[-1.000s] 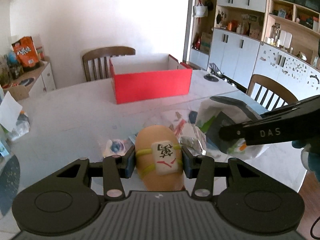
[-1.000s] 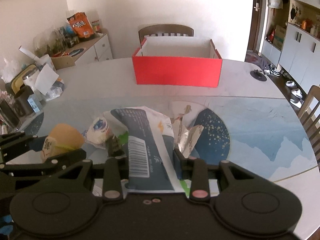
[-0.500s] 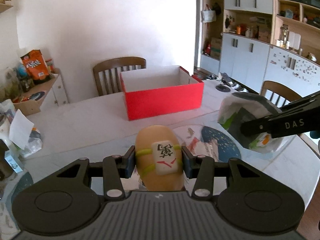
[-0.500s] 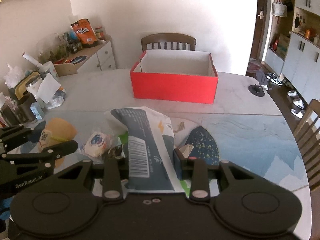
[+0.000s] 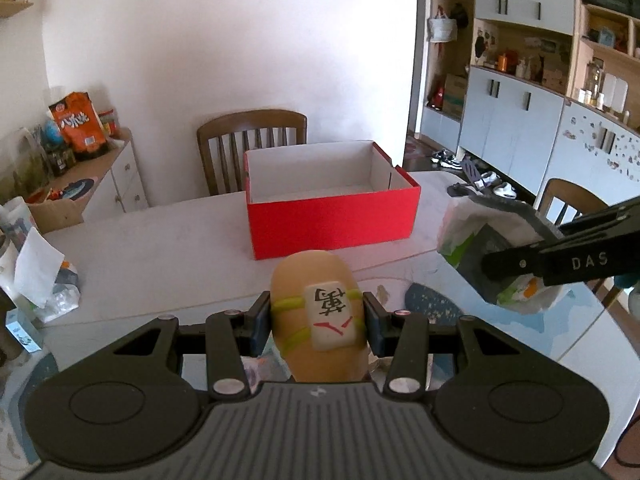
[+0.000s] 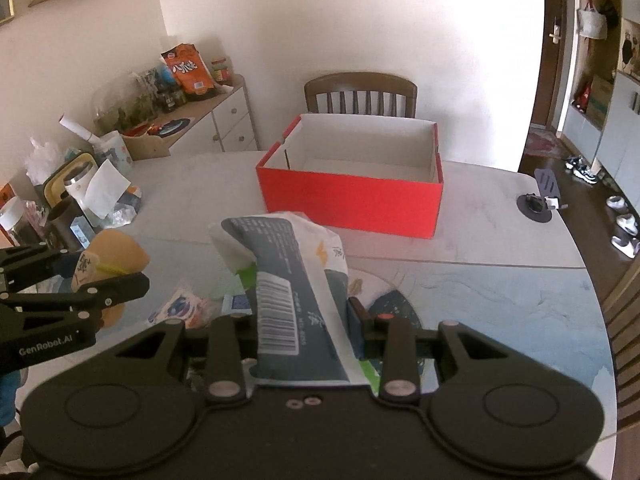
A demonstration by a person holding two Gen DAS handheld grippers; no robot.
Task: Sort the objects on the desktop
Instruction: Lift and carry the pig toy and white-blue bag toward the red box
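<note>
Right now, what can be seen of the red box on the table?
The red box is an open cardboard box, red outside and plain white inside, with no lid in view. It stands upright on the pale table, in front of a wooden chair. What shows of its inside looks empty. Neither gripper touches it; both hold their things short of it.

Left wrist view: sitting just behind the left gripper [image 5: 318,320], looking forward and downward across the table [image 5: 160,248]. Right wrist view: doing likewise behind the right gripper [image 6: 306,326]. Both sharing the red box [image 5: 332,216], the chair [image 6: 360,92] beyond it, each catching the opposite gripper at its edge.
</note>
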